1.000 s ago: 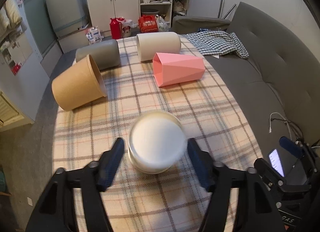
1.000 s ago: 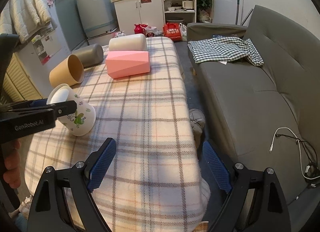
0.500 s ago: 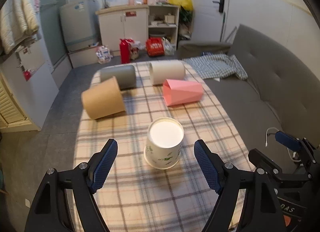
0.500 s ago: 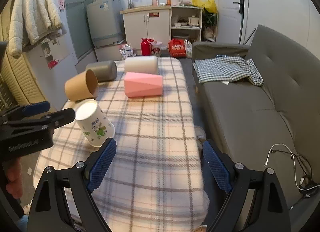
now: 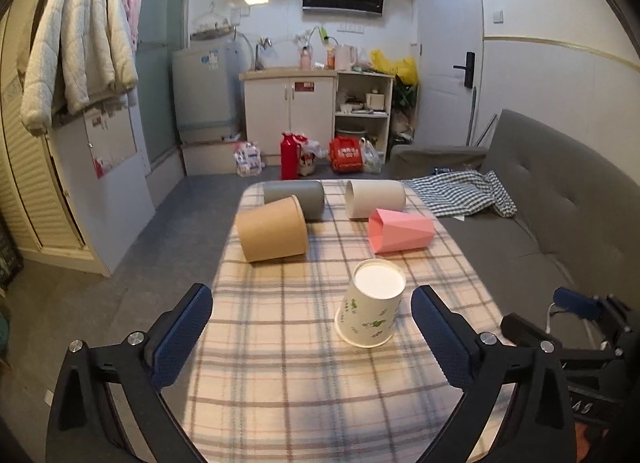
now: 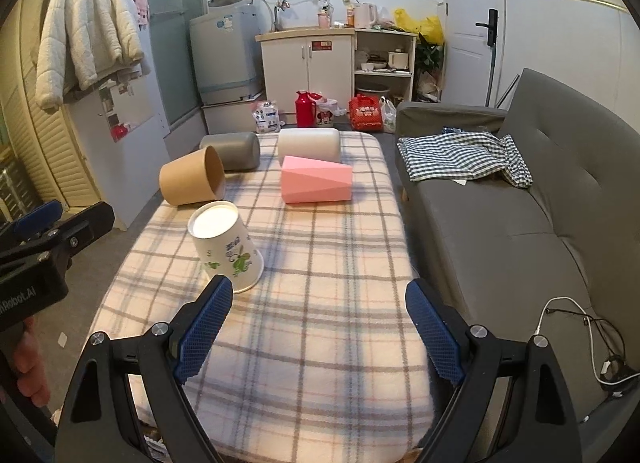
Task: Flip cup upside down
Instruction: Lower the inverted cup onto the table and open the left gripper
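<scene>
A white paper cup with green frog prints (image 5: pixel 370 303) stands upside down, mouth down, on the plaid table (image 5: pixel 280 363); it also shows in the right wrist view (image 6: pixel 226 245). My left gripper (image 5: pixel 312 337) is open and empty, held back from and above the cup. My right gripper (image 6: pixel 316 327) is open and empty over the table's near right part, with the cup ahead to its left. The left gripper's body (image 6: pixel 44 239) shows at the left edge of the right wrist view.
A brown paper tub (image 5: pixel 272 229), a grey cup (image 5: pixel 296 195), a cream cup (image 5: pixel 376 199) and a pink faceted cup (image 5: pixel 400 231) lie on their sides at the table's far end. A grey sofa (image 6: pixel 520 223) with a checked cloth runs along the right.
My left gripper has let go of the cup and pulled back and up, so the cup now stands alone, mouth down. The right gripper has also risen and drawn back.
</scene>
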Action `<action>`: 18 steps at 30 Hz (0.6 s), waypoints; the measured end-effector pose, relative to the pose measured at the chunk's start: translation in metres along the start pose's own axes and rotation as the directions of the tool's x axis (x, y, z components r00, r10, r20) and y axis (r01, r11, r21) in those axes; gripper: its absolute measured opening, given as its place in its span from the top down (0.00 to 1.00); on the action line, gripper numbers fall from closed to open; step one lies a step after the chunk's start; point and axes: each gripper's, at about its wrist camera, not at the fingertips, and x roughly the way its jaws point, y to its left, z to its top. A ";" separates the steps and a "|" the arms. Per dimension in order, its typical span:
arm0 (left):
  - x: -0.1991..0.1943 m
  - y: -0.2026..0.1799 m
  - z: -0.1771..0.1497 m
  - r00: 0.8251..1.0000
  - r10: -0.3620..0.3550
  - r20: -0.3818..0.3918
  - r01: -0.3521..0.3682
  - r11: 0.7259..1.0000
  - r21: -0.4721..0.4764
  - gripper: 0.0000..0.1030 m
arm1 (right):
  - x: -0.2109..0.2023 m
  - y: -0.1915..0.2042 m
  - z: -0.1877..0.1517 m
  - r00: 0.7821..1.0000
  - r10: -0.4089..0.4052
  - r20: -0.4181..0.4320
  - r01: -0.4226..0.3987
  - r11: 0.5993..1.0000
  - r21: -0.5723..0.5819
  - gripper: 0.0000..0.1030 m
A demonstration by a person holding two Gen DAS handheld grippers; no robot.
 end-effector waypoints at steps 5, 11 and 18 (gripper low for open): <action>-0.005 0.001 -0.013 1.000 0.015 0.015 -0.015 1.000 0.021 0.00 | -0.001 -0.001 -0.007 1.000 0.000 0.030 -0.001 0.999 0.042 0.07; -0.004 0.009 -0.019 1.000 0.019 -0.004 -0.019 1.000 -0.021 0.00 | 0.000 0.002 -0.009 1.000 -0.001 0.023 0.000 0.999 0.032 0.06; -0.005 0.009 -0.022 1.000 0.011 -0.011 -0.012 1.000 -0.013 0.00 | 0.000 0.005 -0.011 1.000 -0.006 0.021 0.006 1.000 0.020 0.06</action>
